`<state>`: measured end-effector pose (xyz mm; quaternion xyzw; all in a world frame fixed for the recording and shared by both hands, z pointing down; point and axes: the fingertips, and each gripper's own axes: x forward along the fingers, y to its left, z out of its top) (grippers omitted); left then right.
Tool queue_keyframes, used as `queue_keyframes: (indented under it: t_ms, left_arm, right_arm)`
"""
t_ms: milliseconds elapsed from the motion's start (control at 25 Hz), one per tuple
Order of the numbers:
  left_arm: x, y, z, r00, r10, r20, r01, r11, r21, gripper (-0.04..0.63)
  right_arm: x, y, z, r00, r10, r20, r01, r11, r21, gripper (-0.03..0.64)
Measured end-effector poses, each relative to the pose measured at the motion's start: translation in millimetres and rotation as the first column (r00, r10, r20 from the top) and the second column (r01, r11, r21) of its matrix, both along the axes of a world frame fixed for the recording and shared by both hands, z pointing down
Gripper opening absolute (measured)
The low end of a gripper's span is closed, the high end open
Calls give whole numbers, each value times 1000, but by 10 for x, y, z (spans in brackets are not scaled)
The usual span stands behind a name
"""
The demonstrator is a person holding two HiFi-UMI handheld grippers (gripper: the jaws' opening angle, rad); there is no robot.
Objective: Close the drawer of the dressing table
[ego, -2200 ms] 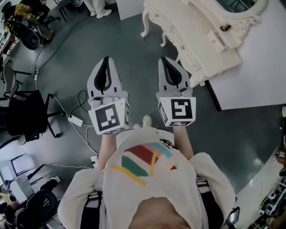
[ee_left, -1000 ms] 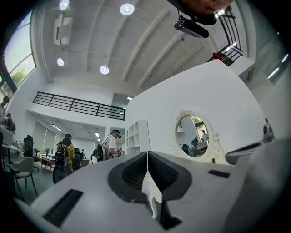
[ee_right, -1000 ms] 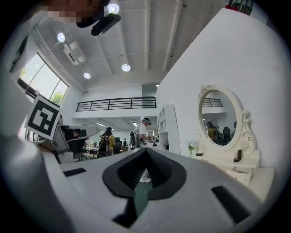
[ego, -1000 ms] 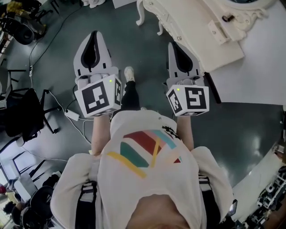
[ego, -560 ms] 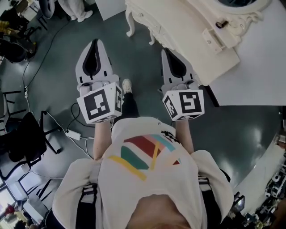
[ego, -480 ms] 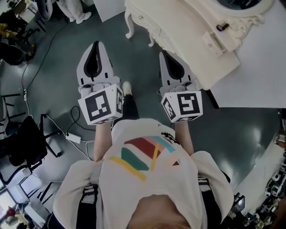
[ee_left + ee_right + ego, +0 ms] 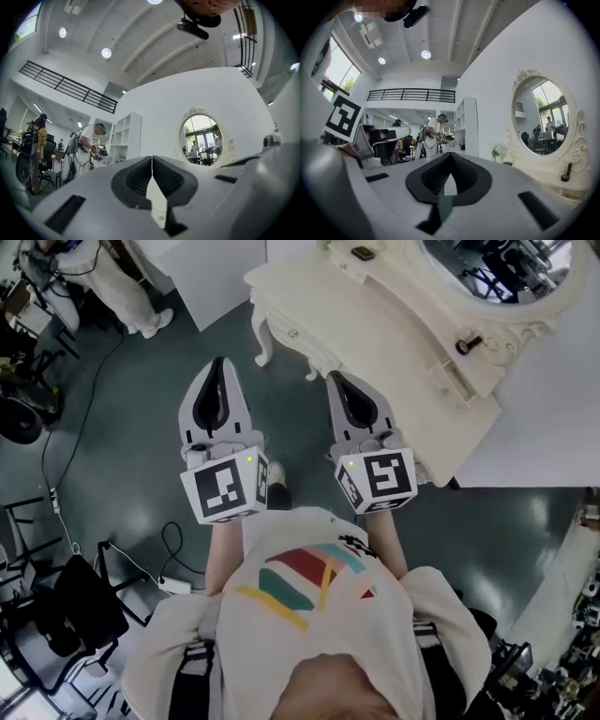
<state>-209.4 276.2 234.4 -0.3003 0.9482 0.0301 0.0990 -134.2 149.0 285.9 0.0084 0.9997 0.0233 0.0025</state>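
Note:
The cream dressing table (image 7: pixel 375 324) stands at the upper right of the head view, with its oval mirror (image 7: pixel 497 268) at the back. A small drawer (image 7: pixel 457 382) at the mirror's base seems to stick out over the tabletop, with a dark knob (image 7: pixel 466 343) beside it. My left gripper (image 7: pixel 221 364) is shut and empty over the floor, left of the table's front. My right gripper (image 7: pixel 334 379) is also shut and empty, close beside the table's front edge. In the gripper views both the left gripper (image 7: pixel 152 161) and the right gripper (image 7: pixel 450 157) have their jaws meeting, and the mirror (image 7: pixel 541 119) shows to the right.
A person in white (image 7: pixel 103 277) stands at the top left by a white panel (image 7: pixel 216 268). Cables (image 7: pixel 56 484) and a black chair (image 7: pixel 56 615) lie on the dark floor at the left. A white wall (image 7: pixel 553 409) backs the table. My shoe (image 7: pixel 278 486) shows between the grippers.
Both grippers and the head view have moved forward towards the dressing table, which now fills more of the upper right. Both grippers stay shut.

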Motion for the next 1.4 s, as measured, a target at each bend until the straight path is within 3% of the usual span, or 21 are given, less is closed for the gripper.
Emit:
queue_keyframes:
  t_ms: [240, 560, 1000, 1400]
  left_arm:
    - [-729, -205, -72, 998, 55, -12, -55, 998, -15, 6]
    - [-1293, -361, -15, 998, 44, -43, -44, 999, -16, 6]
    - [-1520, -850, -97, 997, 51, -53, -53, 998, -20, 6]
    - [-1401, -1403, -46, 986, 161, -32, -162, 986, -26, 6]
  right_arm:
    - [-722, -130, -139, 999, 37, 18, -37, 999, 10, 0]
    - [-1242, -387, -37, 998, 58, -15, -58, 998, 9, 0]
    - [-1575, -859, -214, 999, 51, 20, -51, 999, 13, 0]
    - [-1276, -1355, -272, 984, 172, 35, -173, 985, 10, 0]
